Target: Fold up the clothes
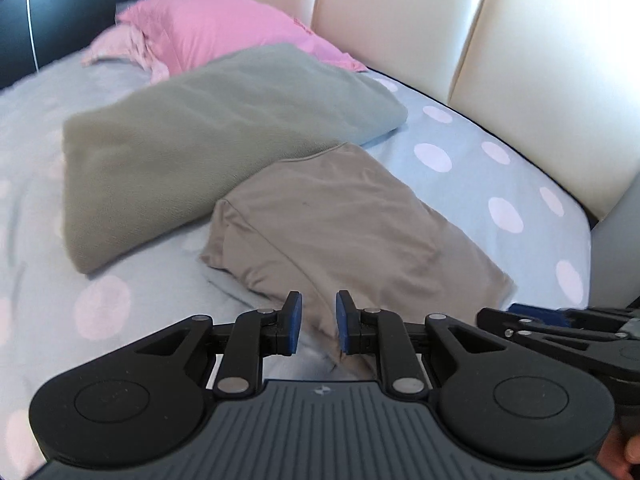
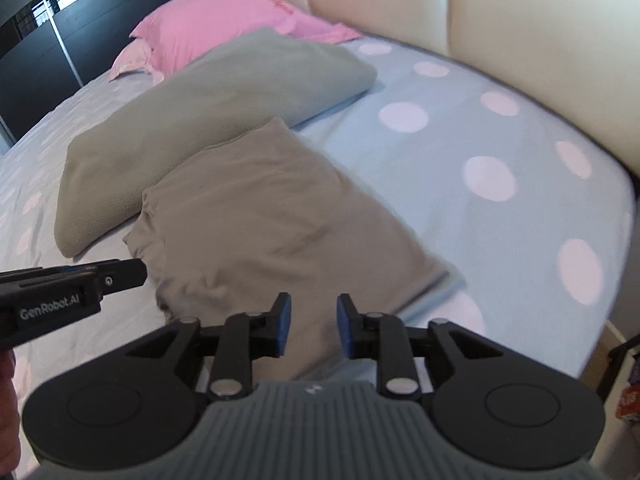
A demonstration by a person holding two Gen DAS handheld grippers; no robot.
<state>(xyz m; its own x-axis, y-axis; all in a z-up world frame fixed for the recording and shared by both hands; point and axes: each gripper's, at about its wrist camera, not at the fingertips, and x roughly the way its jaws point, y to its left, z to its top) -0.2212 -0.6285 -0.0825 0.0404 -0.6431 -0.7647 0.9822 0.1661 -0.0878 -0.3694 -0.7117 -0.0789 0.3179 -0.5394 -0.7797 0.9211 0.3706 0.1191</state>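
A folded taupe garment (image 1: pixel 332 232) (image 2: pixel 256 216) lies flat on the dotted bed sheet (image 1: pixel 460 184), its near edge just under both grippers. In the left wrist view my left gripper (image 1: pixel 319 300) hovers over the garment's near corner, blue pads apart with nothing between them. In the right wrist view my right gripper (image 2: pixel 314 302) hangs over the garment's near edge, open and empty. The right gripper (image 1: pixel 516 310) shows from the side at the right of the left wrist view. The left gripper (image 2: pixel 136 268) pokes in from the left of the right wrist view, near the garment's left edge.
A folded grey-green blanket (image 1: pixel 200 148) (image 2: pixel 192 120) lies just behind the garment, touching it. A pink pillow (image 1: pixel 216 28) sits farther back. A cream padded headboard (image 1: pixel 540 80) borders the bed on the right; a dark wardrobe (image 1: pixel 60 12) stands at the far left.
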